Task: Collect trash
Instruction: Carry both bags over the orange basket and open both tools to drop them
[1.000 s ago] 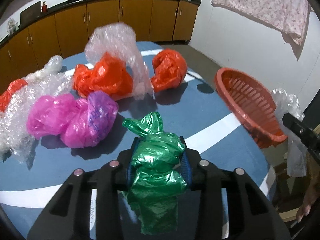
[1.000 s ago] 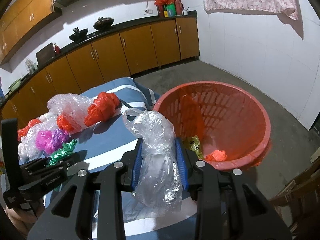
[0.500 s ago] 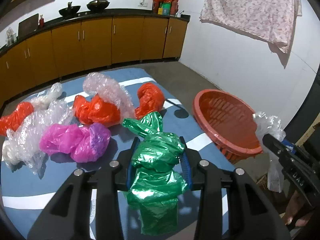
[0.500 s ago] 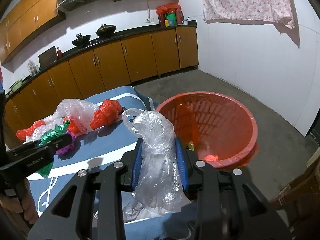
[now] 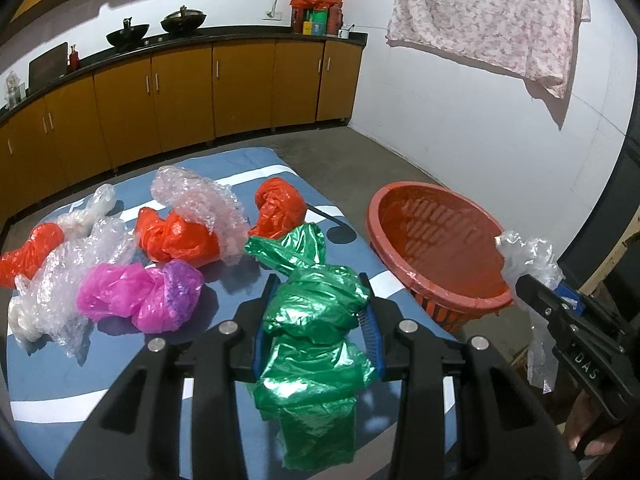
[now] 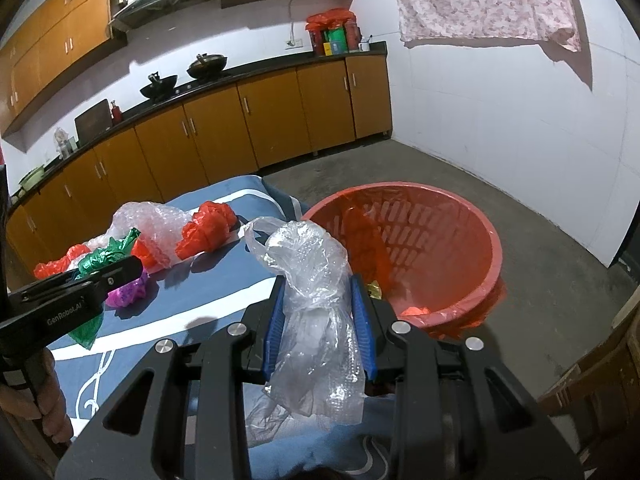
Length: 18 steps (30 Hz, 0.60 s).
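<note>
My left gripper (image 5: 318, 312) is shut on a crumpled green plastic bag (image 5: 316, 332) and holds it above the blue bed sheet (image 5: 224, 360). My right gripper (image 6: 318, 312) is shut on a clear bubble-wrap bag (image 6: 312, 304), held just left of the orange basket (image 6: 494, 256). The basket (image 5: 400, 208) stands on the floor at the bed's right edge, with a few bits of trash (image 6: 414, 311) inside. The right gripper also shows in the left wrist view (image 5: 536, 292), and the left gripper shows in the right wrist view (image 6: 120, 272).
On the sheet lie orange bags (image 5: 180, 236) (image 5: 278, 208) (image 5: 28, 252), a pink and purple bag (image 5: 140, 300) and bubble wrap (image 5: 200, 200) (image 5: 68, 280). Brown kitchen cabinets (image 5: 180, 96) line the far wall. A cloth (image 5: 488, 20) hangs on the white wall at right.
Both grippers have risen and drawn back from the bed, each still holding its bag. The basket and the other bags on the sheet now look farther away.
</note>
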Motion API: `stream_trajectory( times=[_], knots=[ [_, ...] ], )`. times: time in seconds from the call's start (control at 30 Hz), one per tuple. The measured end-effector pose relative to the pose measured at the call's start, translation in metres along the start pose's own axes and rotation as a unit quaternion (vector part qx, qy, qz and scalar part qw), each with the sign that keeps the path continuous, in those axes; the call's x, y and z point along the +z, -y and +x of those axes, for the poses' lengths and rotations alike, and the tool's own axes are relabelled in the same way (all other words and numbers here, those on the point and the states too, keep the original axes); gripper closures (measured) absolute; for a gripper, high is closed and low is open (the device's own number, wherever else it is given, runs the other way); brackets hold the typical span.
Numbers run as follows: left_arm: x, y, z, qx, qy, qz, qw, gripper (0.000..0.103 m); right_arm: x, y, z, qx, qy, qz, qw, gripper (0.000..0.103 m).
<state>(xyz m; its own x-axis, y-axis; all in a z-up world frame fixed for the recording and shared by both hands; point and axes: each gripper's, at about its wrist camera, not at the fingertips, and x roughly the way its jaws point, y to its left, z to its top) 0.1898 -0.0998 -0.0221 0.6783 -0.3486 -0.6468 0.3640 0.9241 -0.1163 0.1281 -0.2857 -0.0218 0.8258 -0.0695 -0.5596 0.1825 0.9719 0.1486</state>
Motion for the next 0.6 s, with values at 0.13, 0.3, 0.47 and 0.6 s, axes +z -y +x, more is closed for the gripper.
stream_trajectory(
  times=[0.13,0.3,0.47,0.6],
  knots=[
    [0.001,0.007,0.002,-0.003,-0.001,0.004,1.0000,0.065,-0.001,0.005,0.001,-0.003,0.001,0.006,1.000,0.070],
    [0.002,0.014,0.008,-0.012,-0.002,0.011,0.9999,0.065,-0.001,0.011,0.002,-0.012,0.004,0.012,1.000,0.070],
    [0.007,0.030,0.016,-0.032,0.002,0.021,0.9992,0.065,0.006,0.026,0.003,-0.032,0.015,0.023,0.999,0.070],
    [0.014,0.045,0.027,-0.055,0.004,0.030,0.9980,0.065,0.015,0.040,0.007,-0.049,0.024,0.033,0.998,0.070]
  ],
)
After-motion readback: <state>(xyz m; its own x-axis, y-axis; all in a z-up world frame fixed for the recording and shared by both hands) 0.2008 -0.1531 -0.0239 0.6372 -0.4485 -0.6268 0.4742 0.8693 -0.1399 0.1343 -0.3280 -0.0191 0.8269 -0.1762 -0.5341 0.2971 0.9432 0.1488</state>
